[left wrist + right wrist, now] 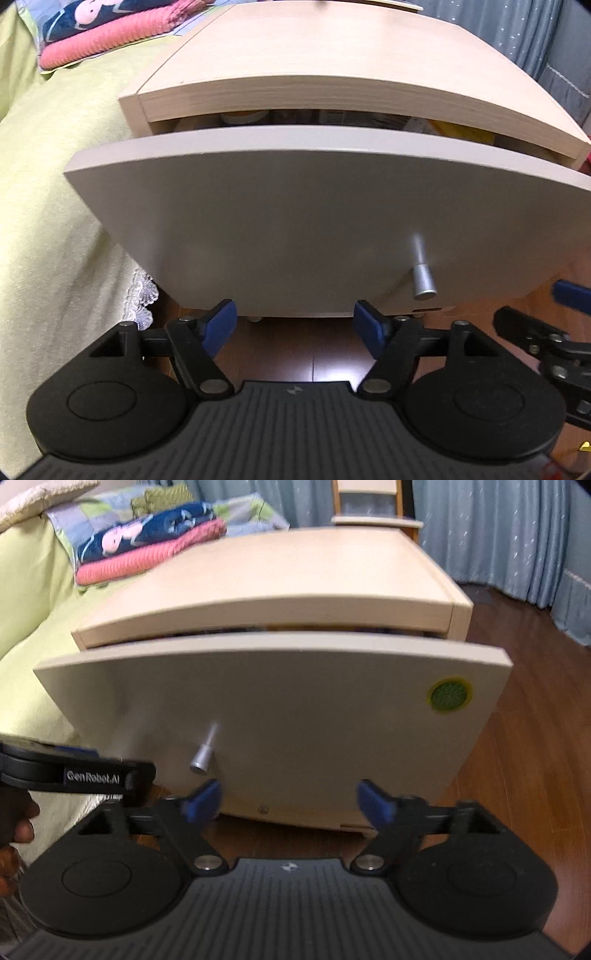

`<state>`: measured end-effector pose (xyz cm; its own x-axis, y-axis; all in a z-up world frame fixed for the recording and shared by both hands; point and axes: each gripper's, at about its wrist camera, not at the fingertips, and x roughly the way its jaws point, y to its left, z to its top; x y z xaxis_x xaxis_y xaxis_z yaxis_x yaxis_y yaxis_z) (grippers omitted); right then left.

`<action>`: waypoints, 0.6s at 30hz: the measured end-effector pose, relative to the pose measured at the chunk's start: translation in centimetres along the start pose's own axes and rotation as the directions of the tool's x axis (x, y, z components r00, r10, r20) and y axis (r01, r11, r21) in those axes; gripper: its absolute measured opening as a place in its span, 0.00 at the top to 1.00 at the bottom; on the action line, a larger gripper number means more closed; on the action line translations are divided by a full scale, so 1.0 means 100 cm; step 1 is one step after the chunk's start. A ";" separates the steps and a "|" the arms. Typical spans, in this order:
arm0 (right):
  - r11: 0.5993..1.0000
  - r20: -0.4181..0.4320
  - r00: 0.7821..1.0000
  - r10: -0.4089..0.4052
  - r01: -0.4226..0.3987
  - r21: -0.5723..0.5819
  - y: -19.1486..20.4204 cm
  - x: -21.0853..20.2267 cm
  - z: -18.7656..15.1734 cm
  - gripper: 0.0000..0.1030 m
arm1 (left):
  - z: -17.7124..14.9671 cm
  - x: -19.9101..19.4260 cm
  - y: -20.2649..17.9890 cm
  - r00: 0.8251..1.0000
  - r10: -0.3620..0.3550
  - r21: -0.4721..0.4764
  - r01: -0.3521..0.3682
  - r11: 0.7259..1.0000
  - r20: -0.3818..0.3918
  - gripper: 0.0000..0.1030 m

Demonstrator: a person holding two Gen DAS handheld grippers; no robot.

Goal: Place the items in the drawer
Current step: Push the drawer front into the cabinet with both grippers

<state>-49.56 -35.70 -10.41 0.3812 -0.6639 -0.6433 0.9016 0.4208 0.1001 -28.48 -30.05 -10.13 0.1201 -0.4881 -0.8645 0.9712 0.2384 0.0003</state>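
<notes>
Behind drawer front (295,221), contents mostly hidden, blurred

Matt pale drawer front (295,221), brushed-metal knob (423,282), glossy wooden floor (535,738)

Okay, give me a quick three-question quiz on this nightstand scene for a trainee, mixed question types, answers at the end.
1. True or false: the drawer is shut flush with the nightstand.
2. Multiple choice: the round green sticker sits on the drawer front's A) upper right corner, B) lower left corner, C) centre.
3. Short answer: is the left gripper or the right gripper holding anything?

Key: 1 false, it is pulled partly out with items visible in the gap. 2 A. 3 neither; both are open and empty, below the silver knob.
</notes>
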 end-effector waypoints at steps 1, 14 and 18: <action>1.000 0.017 1.000 -0.012 0.012 0.000 0.002 -0.002 0.000 0.01 | 0.000 0.000 0.001 1.000 -0.004 -0.006 0.004 1.000 -0.002 0.26; 0.999 0.010 0.999 -0.034 0.034 0.026 0.006 0.009 0.000 0.01 | -0.005 -0.006 0.010 0.995 0.074 -0.081 -0.068 0.994 0.072 0.06; 0.999 0.004 0.999 -0.040 0.040 0.034 0.007 0.013 0.000 0.14 | -0.003 0.003 0.012 1.000 0.015 -0.064 -0.015 0.998 0.012 0.06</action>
<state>-48.47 -36.30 -11.19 0.3457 -0.6824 -0.6440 0.9225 0.3729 0.1000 -27.32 -29.68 -10.57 0.1375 -0.4942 -0.8584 0.9541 0.2990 -0.0194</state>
